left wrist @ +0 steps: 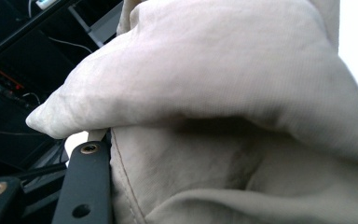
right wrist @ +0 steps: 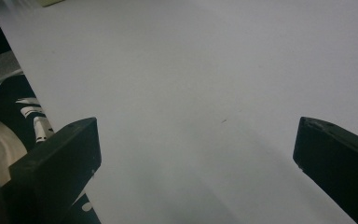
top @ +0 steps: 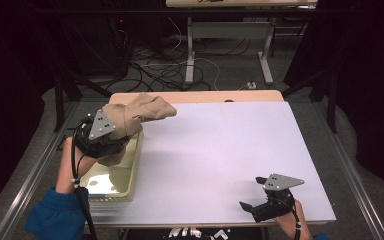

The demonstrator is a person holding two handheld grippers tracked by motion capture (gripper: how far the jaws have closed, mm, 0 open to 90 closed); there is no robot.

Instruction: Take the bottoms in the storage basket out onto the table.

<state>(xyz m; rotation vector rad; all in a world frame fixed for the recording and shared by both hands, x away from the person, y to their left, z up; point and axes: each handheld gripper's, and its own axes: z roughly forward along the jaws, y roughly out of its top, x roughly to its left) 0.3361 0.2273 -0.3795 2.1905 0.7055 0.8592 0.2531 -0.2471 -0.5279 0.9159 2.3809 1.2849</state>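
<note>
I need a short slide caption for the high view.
Left gripper lifts a beige cloth above the yellowish bin; right gripper rests open on the white table.

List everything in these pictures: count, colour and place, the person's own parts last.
cloth: one, beige, bunched, held up over the tub's far end
tub: one, pale yellow, near left corner of the table
table: one, white top, wooden far edge
second table: one, grey legs, on the floor beyond
cables: several, black and white, on the floor beyond
left gripper: one, black, shut on the cloth
right gripper: one, black, open, near right of the table
sleeve: one, blue, bottom left
</note>
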